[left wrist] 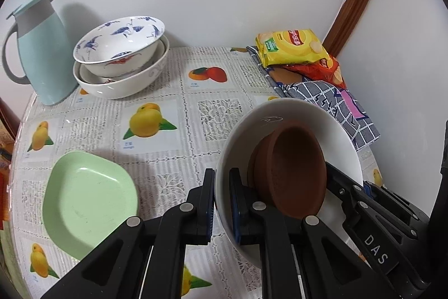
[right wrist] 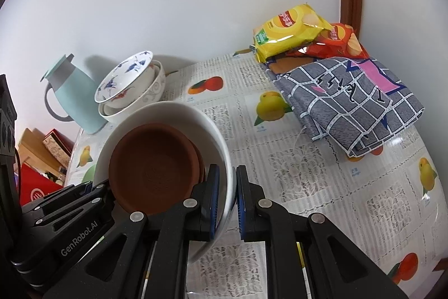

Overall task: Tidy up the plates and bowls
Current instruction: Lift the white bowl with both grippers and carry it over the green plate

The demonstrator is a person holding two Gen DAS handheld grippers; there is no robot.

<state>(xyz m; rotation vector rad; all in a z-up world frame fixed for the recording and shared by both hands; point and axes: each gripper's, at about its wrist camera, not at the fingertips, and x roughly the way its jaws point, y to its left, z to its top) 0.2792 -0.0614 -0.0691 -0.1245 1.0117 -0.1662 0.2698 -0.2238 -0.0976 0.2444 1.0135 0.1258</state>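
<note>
From the left wrist view, on the table point(left wrist: 218, 80): at 10 o'clock, jug point(left wrist: 42, 58); just right of it at 11, bowl stack point(left wrist: 120, 58), three nested, against the wall behind. At 1 o'clock, snack bags point(left wrist: 291, 46), one atop the other, lying on the far end of the folded cloth point(left wrist: 336, 102) at 2. At 8 o'clock, square plate point(left wrist: 89, 198), alone. At 5 o'clock, large bowl point(left wrist: 252, 131), tilted, with nested dishes point(left wrist: 294, 167) inside, rim pinched on opposite sides by left gripper point(left wrist: 222, 178) and right gripper point(right wrist: 227, 178).
</note>
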